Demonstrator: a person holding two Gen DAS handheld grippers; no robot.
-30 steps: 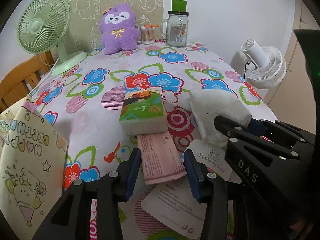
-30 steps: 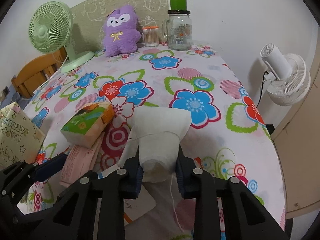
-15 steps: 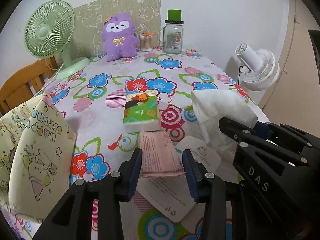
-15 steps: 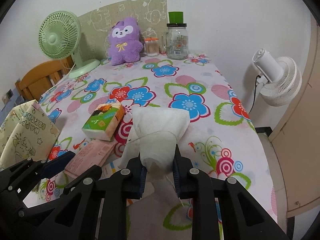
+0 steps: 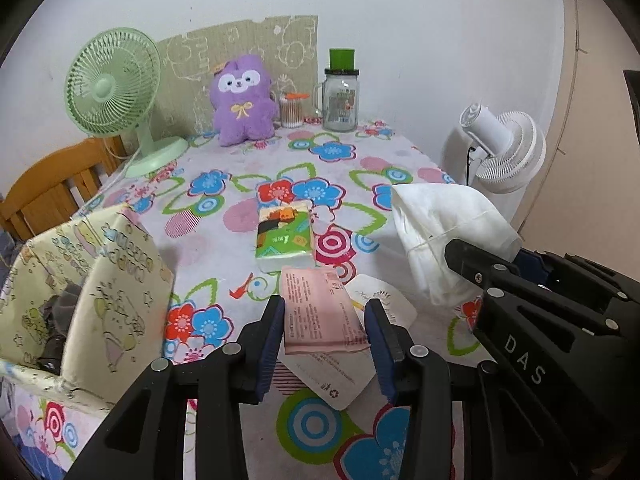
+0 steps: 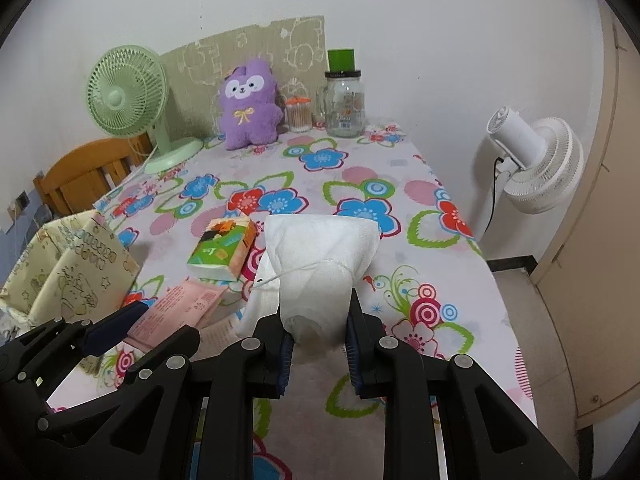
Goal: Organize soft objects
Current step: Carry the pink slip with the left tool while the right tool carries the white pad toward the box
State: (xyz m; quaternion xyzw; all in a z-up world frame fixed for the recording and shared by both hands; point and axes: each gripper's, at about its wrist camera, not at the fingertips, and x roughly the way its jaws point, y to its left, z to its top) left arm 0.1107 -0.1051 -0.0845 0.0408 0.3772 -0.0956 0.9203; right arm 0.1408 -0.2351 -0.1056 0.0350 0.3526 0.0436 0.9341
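Observation:
My right gripper [image 6: 319, 332] is shut on a white cloth pouch [image 6: 320, 268] and holds it above the table; the pouch also shows in the left wrist view [image 5: 444, 236]. My left gripper [image 5: 326, 336] is open, its jaws on either side of a pink packet [image 5: 318, 312] that lies flat on the flowered tablecloth. A green tissue pack [image 5: 285, 236] lies just beyond the packet. A yellow patterned fabric box [image 5: 84, 280] stands at the left edge, with dark items inside. A purple plush toy [image 5: 244, 100] sits at the far end.
White cards [image 5: 332, 372] lie under the pink packet. A green desk fan [image 5: 116, 92], a cotton-swab tub [image 5: 291, 110] and a glass jar [image 5: 341, 96] stand at the back. A white fan [image 6: 536, 160] stands off the table's right edge, a wooden chair [image 5: 48, 192] at the left.
Both grippers have drawn back and risen. The right one has lifted the white pouch higher. The yellow box has come further into view at the left.

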